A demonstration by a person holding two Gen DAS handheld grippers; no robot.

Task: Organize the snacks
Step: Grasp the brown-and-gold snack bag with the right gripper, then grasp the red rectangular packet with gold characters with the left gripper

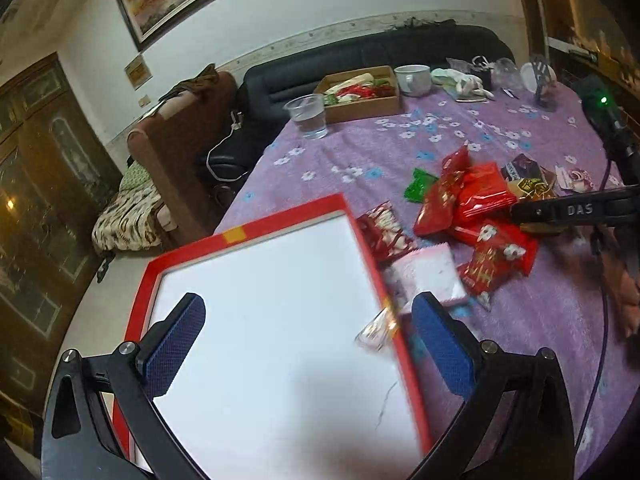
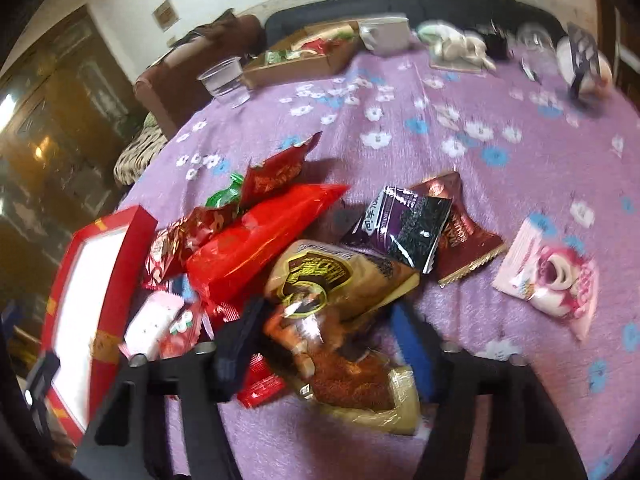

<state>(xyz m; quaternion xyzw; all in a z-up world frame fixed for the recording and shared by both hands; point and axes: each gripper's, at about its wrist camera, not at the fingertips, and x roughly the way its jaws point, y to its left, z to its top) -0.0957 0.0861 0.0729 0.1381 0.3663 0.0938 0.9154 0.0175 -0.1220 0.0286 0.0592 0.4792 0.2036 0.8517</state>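
A red box with a white inside lies at the table's near left; it also shows in the right wrist view. My left gripper is open above it, and a small clear wrapper hangs over the box's right rim between the fingers. A pile of red snack packets lies right of the box. My right gripper has its fingers on either side of a tan and gold snack packet; blur hides whether they press it. It also shows in the left wrist view.
A purple floral cloth covers the table. At the back stand a plastic cup, a cardboard tray of snacks and a white mug. A dark packet, a brown packet and a pink packet lie on the right.
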